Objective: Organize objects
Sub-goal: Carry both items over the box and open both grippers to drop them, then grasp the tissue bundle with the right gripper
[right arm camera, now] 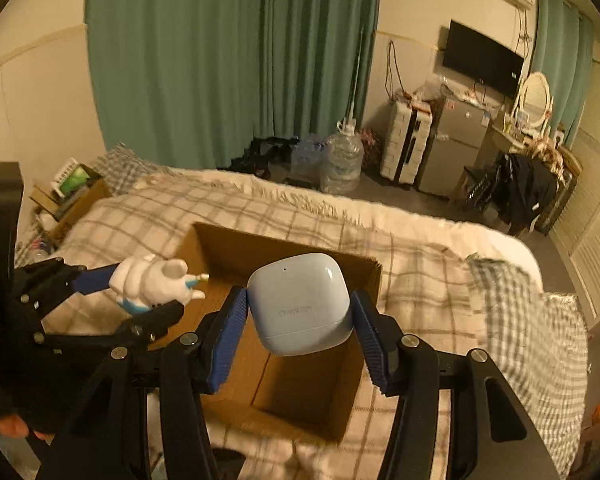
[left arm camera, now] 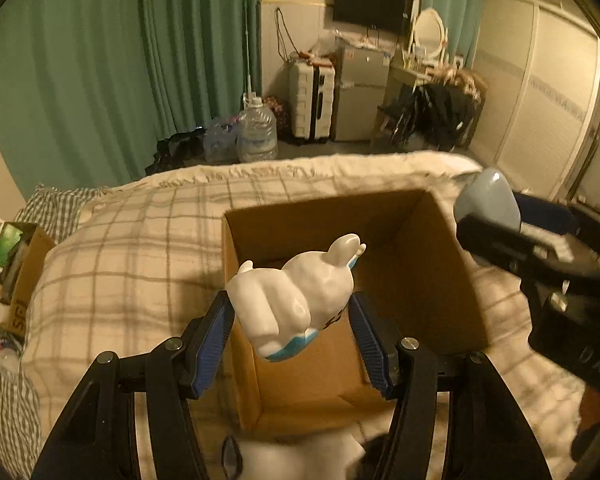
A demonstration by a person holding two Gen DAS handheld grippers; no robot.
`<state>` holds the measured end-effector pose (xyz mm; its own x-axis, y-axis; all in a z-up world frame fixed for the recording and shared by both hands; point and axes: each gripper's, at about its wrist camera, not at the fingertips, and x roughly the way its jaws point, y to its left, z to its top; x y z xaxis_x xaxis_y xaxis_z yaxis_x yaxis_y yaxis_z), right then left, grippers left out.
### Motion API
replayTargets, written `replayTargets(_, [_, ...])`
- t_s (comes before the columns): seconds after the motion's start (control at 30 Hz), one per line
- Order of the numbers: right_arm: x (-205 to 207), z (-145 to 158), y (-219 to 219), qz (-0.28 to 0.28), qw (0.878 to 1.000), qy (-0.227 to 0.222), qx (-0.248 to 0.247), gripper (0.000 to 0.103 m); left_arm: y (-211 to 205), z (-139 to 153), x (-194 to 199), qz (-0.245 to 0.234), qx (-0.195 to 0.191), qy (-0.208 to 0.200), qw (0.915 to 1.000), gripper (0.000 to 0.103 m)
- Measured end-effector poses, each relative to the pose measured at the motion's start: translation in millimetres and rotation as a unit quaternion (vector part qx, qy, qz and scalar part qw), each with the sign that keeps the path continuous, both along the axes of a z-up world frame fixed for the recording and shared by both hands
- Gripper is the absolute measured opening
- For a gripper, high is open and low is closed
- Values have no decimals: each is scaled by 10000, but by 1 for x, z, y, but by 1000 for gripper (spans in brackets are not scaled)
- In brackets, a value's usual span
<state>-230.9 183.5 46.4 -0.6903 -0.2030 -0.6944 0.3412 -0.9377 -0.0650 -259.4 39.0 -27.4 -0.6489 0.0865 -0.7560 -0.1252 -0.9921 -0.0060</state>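
An open cardboard box (left arm camera: 440, 280) sits on the bed; it also shows in the right wrist view (right arm camera: 300, 400) and looks empty inside. My left gripper (left arm camera: 292, 308) is shut on a white figurine with blue trim (left arm camera: 296, 296) and holds it above the box's left side; the figurine also shows in the right wrist view (right arm camera: 152, 284). My right gripper (right arm camera: 298, 312) is shut on a light blue earbud case (right arm camera: 300, 304) above the box; the case also shows in the left wrist view (left arm camera: 488, 200) over the box's right edge.
A plaid blanket (left arm camera: 140, 240) covers the bed. A small cardboard box with items (left arm camera: 16, 264) stands at the bed's left. Water jugs (left arm camera: 256, 128), a suitcase (left arm camera: 312, 100), a mini fridge (left arm camera: 360, 92) and a chair with clothes (left arm camera: 436, 116) line the far wall.
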Motion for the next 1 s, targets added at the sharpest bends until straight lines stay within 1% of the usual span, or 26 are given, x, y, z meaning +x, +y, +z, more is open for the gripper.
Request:
replayTargets(0.07, [-13, -17, 2, -43, 9999, -92, -8, 53, 1, -16, -6, -54, -47, -34, 10000, 61])
replayTargets(0.13, [-16, -31, 3, -64, 9999, -136, 17, 53, 1, -27, -9, -47, -43, -38, 10000, 61])
replayTargets(0.2, [-20, -42, 7, -49, 9998, -203, -64, 53, 1, -33, -10, -19, -63, 46, 10000, 61])
replayTargets(0.3, [-17, -45, 13, -10, 9997, -87, -232, 54, 2, -33, -9, -60, -47, 90, 9999, 63])
replayTargets(0.33, [-13, -43, 14, -29, 9996, -45, -293, 63, 1, -32, -9, -88, -17, 76, 9999, 66])
replayTargets(0.37, [-10, -36, 18, -92, 9993, 13, -370, 70, -1, -29, -8, -95, 13, 86, 9999, 71])
replayTargets(0.4, [-7, -30, 21, -133, 9990, 55, -412, 81, -1, -26, -4, -74, 18, 133, 9999, 83])
replayTargets(0.43, [-2, -21, 23, -175, 9987, 123, -472, 82, -3, -19, 1, -17, 6, 237, 9997, 90])
replayTargets(0.47, [5, -9, 25, -200, 9980, 211, -552, 82, -5, -13, 7, 35, 0, 335, 9994, 92])
replayTargets(0.53, [17, 10, 26, -143, 9978, 276, -579, 82, -8, 1, 19, 68, 31, 391, 9992, 93])
replayTargets(0.63, [50, 40, 24, -84, 9983, 484, -326, 82, -16, 25, 46, 104, 147, 351, 9992, 93])
replayTargets(0.7, [78, 58, 23, -43, 9980, 620, -117, 82, -18, 39, 63, 138, 148, 374, 9991, 93])
replayTargets(0.77, [105, 71, 23, 25, 9981, 617, 16, 82, -23, 52, 88, 166, 113, 390, 9990, 94])
replayTargets(0.9, [154, 76, 22, 183, 9980, 589, 99, 82, -33, 60, 134, 314, -37, 407, 9987, 95])
replayTargets(1.0, [187, 64, 22, 183, 9981, 555, 178, 82, -38, 54, 172, 482, -100, 473, 9977, 95])
